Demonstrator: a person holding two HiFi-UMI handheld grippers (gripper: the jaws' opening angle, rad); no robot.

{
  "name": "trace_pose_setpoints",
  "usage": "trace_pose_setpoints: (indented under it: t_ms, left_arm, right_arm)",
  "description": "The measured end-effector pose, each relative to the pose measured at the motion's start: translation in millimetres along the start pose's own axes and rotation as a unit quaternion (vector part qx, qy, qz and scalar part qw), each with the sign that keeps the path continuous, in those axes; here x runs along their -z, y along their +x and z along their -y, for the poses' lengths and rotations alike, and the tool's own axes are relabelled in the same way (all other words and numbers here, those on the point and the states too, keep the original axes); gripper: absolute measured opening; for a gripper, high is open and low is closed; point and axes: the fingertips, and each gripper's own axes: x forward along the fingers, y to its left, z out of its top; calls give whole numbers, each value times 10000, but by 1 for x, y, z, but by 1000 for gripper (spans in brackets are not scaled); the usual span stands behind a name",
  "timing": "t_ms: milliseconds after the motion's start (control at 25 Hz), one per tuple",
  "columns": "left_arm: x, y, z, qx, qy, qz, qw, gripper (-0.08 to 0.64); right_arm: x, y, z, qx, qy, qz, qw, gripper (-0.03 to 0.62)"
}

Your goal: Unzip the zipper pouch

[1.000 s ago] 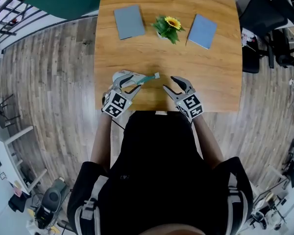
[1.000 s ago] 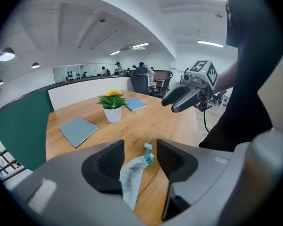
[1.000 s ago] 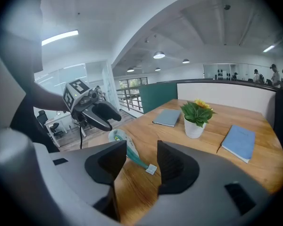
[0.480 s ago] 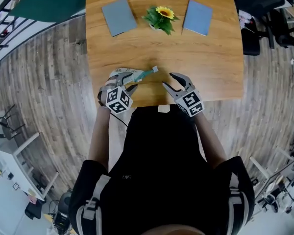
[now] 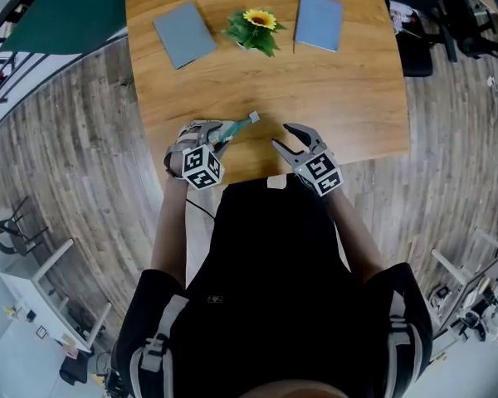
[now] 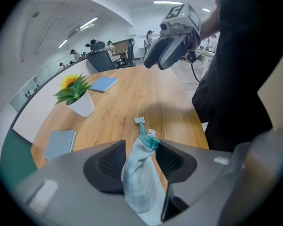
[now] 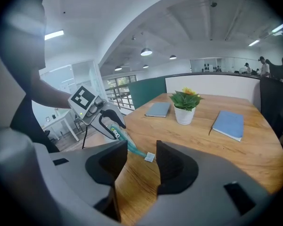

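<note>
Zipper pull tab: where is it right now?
Head view, left of centre: the pull tab sticks out from the pouch over the table, just left of the right gripper.
</note>
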Motion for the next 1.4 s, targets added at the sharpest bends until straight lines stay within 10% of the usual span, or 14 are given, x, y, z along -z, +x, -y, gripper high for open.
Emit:
trace_pose_setpoints:
  t_ms: [1400]
  left_arm:
    - [-18, -21, -17, -488, -512, 416, 9966, 8]
  right_arm:
    - [-9, -1, -11, -244, -86, -13, 9997, 175]
